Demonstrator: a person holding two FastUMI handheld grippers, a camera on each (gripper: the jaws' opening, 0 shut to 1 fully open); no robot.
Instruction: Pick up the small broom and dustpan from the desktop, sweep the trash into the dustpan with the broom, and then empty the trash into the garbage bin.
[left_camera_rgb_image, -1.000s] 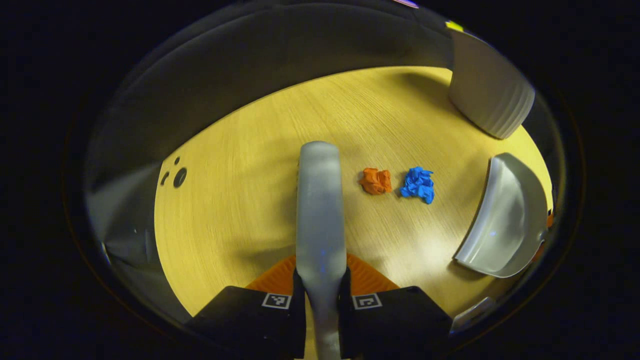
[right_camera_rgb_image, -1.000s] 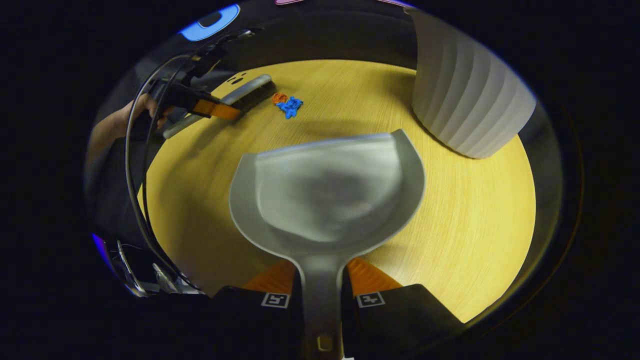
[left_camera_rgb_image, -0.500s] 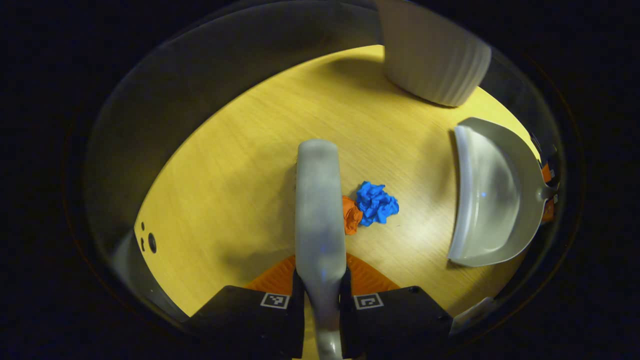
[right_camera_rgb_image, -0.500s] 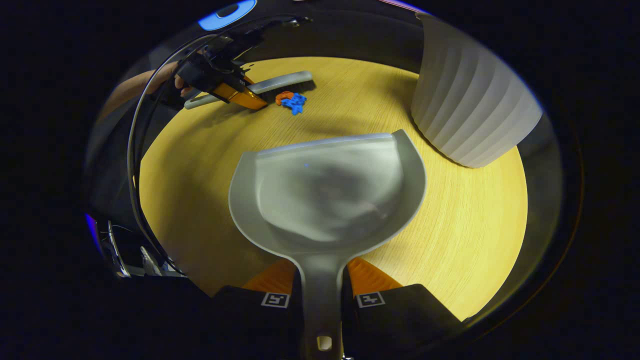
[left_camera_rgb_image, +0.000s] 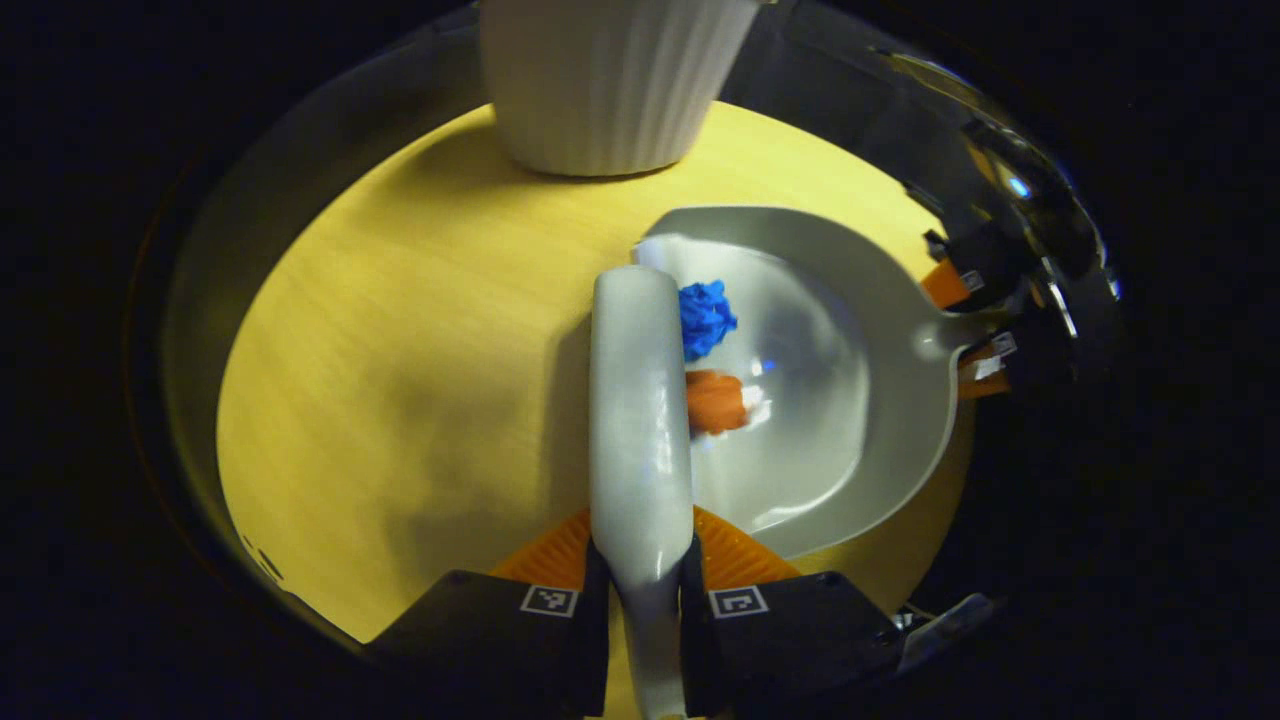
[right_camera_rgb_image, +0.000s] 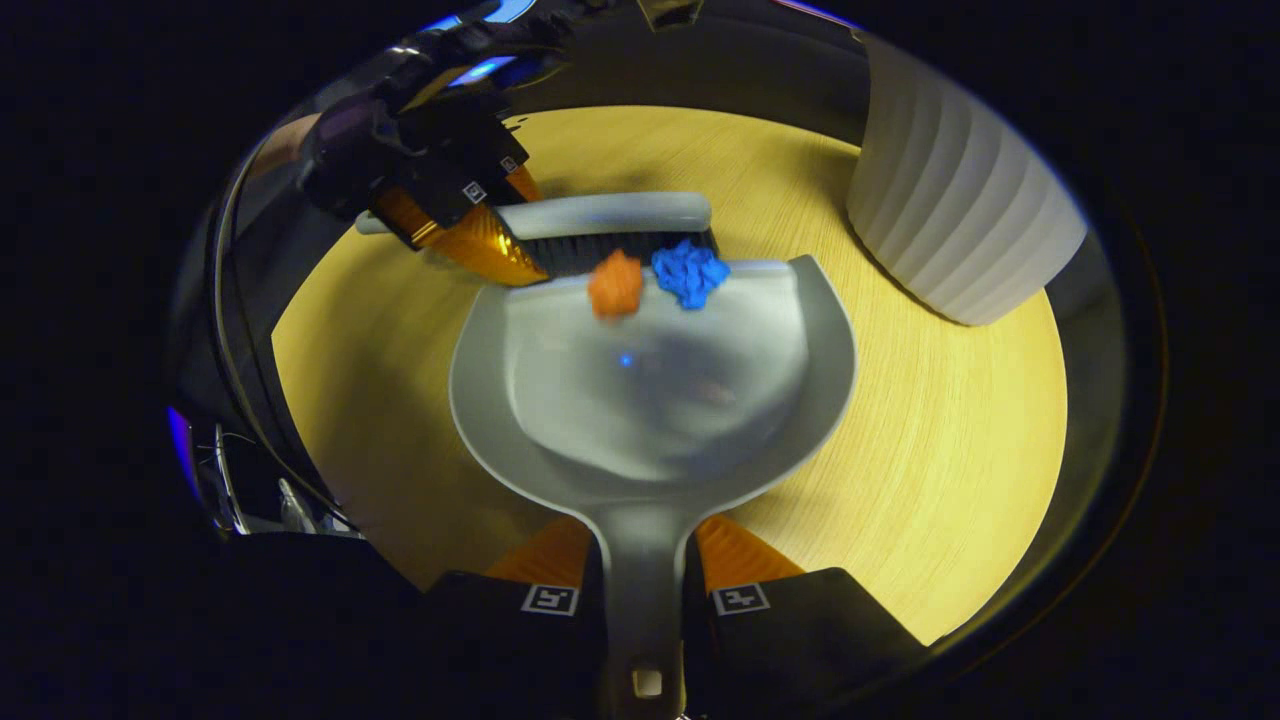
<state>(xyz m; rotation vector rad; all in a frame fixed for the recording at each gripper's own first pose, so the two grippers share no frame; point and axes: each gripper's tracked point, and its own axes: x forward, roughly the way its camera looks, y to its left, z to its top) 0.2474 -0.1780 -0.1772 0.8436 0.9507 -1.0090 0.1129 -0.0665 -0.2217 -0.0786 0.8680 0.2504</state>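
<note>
Left gripper (left_camera_rgb_image: 640, 600) is clamped on the broom (left_camera_rgb_image: 640, 400) handle, both fingers pressing it, so the head can push sideways without twisting. Right gripper (right_camera_rgb_image: 640, 600) is clamped on the dustpan (right_camera_rgb_image: 800, 400) handle, pan lying low and flat on the desktop (right_camera_rgb_image: 950, 450); judging by that, the lip is kept down so trash rides over it, not under.

Bristles sit right at the pan's front lip. Orange wad (right_camera_rgb_image: 615, 283) and blue wad (right_camera_rgb_image: 690, 272) lie just past the lip, touching or nearly touching the bristles. In the left gripper view both wads sit inside the pan beside the broom head.

Sweep looks nearly done; one more push deeper would stop them rolling out.

Garbage bin (right_camera_rgb_image: 960, 220), white and ribbed, stands on the desktop beyond the pan, near enough for a short carry and tip.
</note>
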